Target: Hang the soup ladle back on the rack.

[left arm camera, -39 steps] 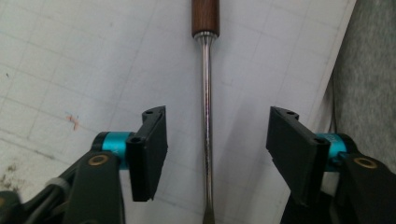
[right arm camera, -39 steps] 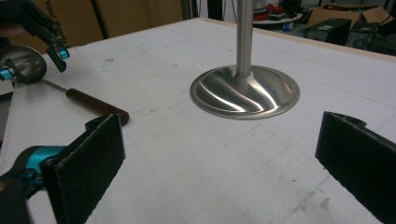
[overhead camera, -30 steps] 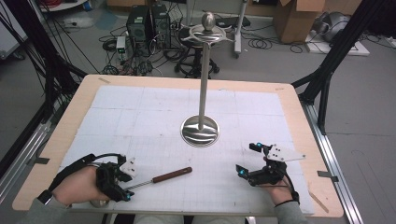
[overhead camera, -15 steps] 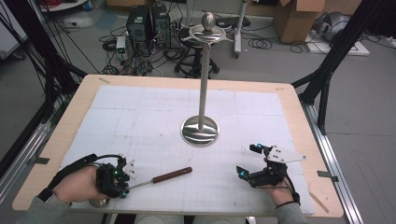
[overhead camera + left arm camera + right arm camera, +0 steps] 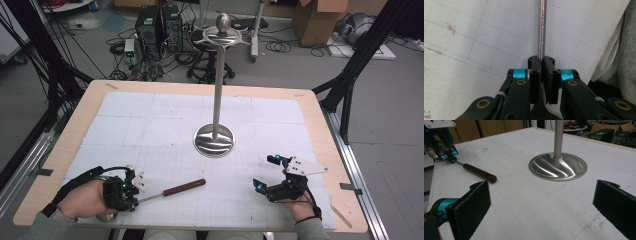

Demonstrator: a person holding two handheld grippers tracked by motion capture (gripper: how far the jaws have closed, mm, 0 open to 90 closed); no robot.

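Lying on a white gridded table, a ladle, cables behind.

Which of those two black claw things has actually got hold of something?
The left gripper, at the table's near left: its jaws have just closed on the thin metal shaft of the wooden-handled utensil. The right gripper stands wide open, with nothing between its jaws.

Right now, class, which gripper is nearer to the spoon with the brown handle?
Left. The left gripper is clamped on the spoon's metal shaft, near its bowl end. The right gripper stands open, apart from it, off beyond the handle's tip.
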